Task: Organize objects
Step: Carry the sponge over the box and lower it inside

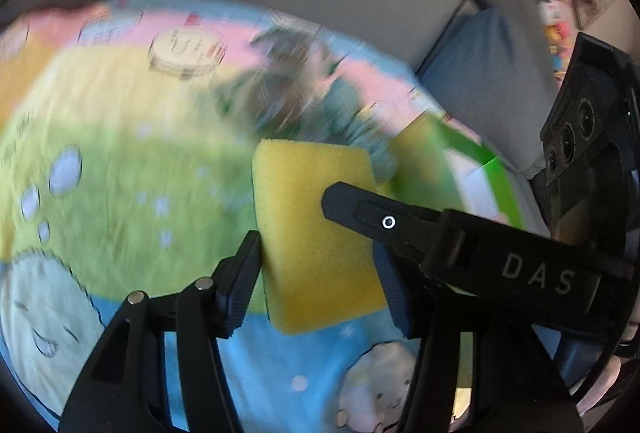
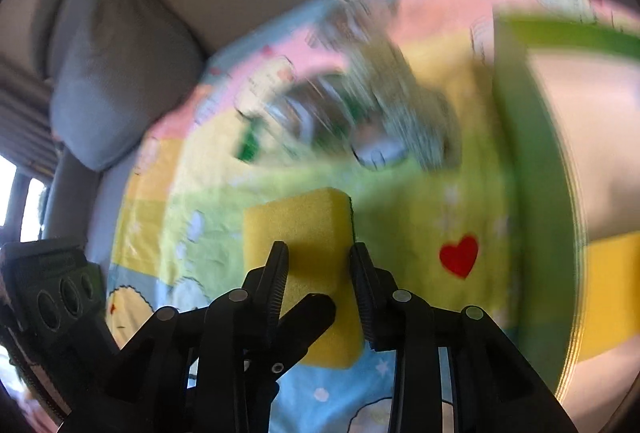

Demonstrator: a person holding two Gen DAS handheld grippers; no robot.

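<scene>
Both tongs on one sponge

Left tongs [image 1: 320, 253] and right tongs [image 2: 318, 265] both clamp the yellow sponge [image 1: 316, 233]; better release one before carrying it.

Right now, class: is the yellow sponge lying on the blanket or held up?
Held up: both grippers' jaws grip the sponge above the blanket.

White letters "DAS" stand on the black right gripper [image 1: 344, 201] crossing the left wrist view. Writing on the cartoon blanket [image 1: 120, 153] is too blurred to read.
</scene>
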